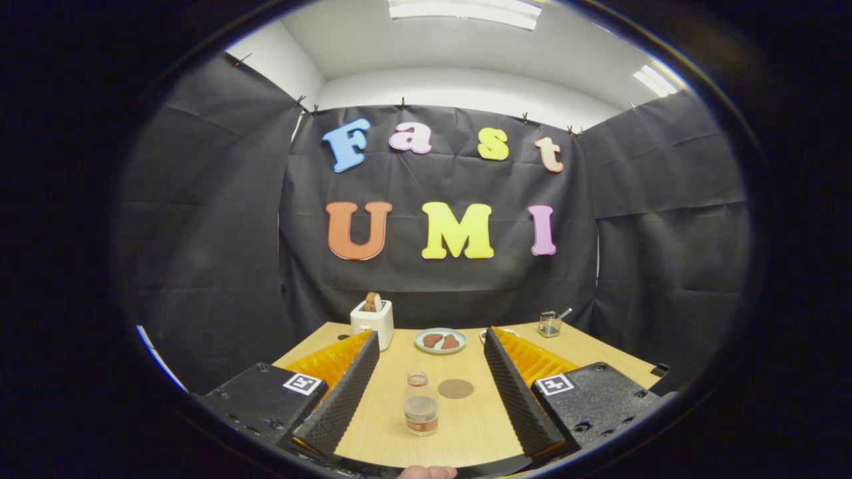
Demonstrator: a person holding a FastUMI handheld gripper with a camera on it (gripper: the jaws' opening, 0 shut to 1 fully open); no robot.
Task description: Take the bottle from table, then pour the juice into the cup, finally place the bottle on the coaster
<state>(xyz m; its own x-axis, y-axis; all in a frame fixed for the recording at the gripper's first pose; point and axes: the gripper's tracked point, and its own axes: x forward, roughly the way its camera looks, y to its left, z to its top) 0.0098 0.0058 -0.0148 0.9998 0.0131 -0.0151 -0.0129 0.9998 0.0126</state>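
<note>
**Bottle stands between your spread fingers, untouched**

Bottle first: the small clear plastic bottle (pixel 421 406) with a pale cap and a reddish label band stands upright on the light wooden table (pixel 466 426), in the gap between your gripper's (pixel 431 346) two fingers and nearer the left one. Neither finger touches it.

Working from your left: the left finger (pixel 343 399), ridged black foam backed with orange, angles inward, well clear of the right one, so the gripper is spread wide. Beyond its tip sits a white toaster (pixel 373 321) with a slice of toast poking up. Next comes the bottle, and just beside it, slightly farther out, a flat round brown coaster (pixel 456 388) lies on the table, apart from the bottle. Past both, a pale blue-green plate (pixel 440 340) holds two brownish pieces of food. Then your right finger (pixel 519 399), and beyond its tip a small clear glass cup (pixel 550 324) with a spoon handle leaning out of it, near the table's far right corner.
</note>
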